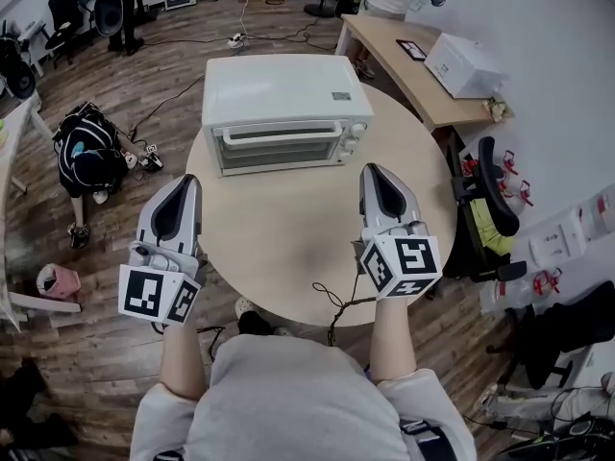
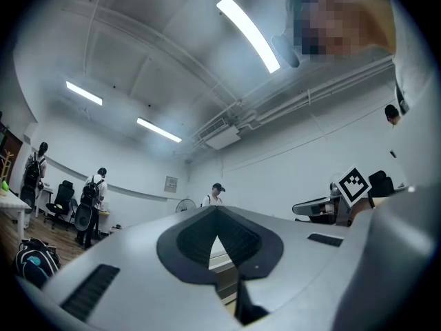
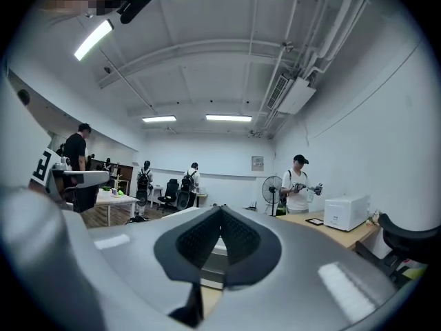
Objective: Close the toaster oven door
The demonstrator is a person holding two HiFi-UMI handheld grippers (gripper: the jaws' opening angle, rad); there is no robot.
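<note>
A white toaster oven [image 1: 283,113] stands at the far side of the round wooden table [image 1: 288,257]. Its glass door [image 1: 279,148] is upright against the oven's front. My left gripper [image 1: 188,182] hovers over the table's left front, short of the oven, with its jaws together and nothing in them. Level with it on the right, my right gripper [image 1: 375,171] is also shut and empty. In the left gripper view the fingertips [image 2: 217,209] meet, and a sliver of the oven [image 2: 219,250] shows below them. The right gripper view has the same closed tips [image 3: 221,209] over the oven [image 3: 215,254].
A black backpack [image 1: 86,152] lies on the floor to the left. A desk [image 1: 413,65] with a white box [image 1: 463,63] stands at the back right, and an office chair [image 1: 495,200] is beside the table. A black cable [image 1: 336,305] hangs at the table's near edge. Several people stand farther off.
</note>
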